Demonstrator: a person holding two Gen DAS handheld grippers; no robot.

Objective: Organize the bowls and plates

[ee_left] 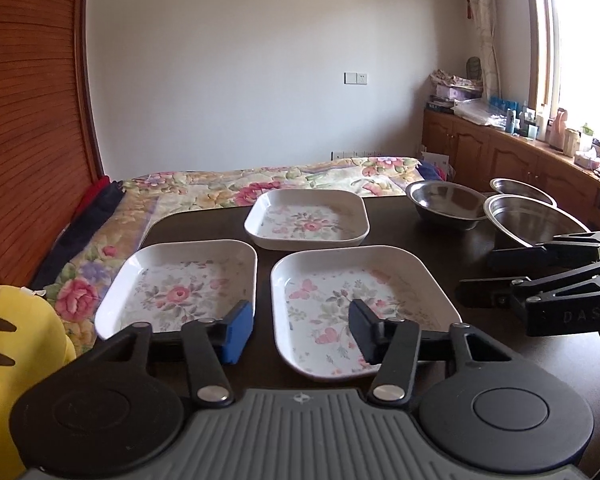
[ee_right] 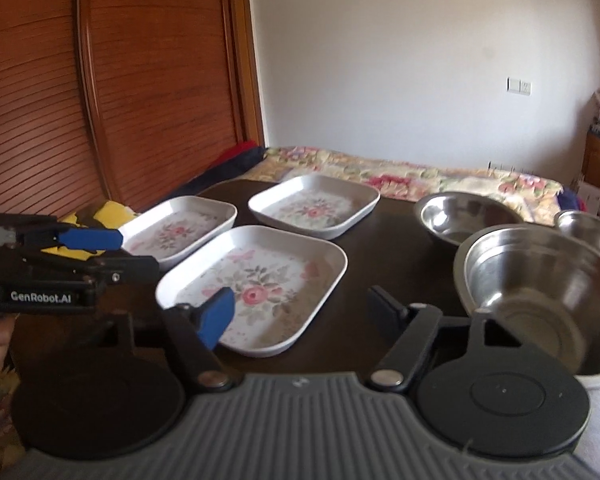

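Here, dark table [ee_left: 420, 248] beside a floral bed [ee_left: 220, 184], white wall, wooden cabinets, both tools [ee_left: 300, 332] [ee_right: 300, 312] open, empty.

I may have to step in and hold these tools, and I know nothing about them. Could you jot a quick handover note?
Left claw: open, empty, hovering over the near plates.
Right claw: open, empty, above the table.
Three floral plates lie separately: near-left plate, near-right plate, far plate.
Three steel bowls sit apart at right.
Done: nothing stacked.
Left: stack plates, nest bowls.
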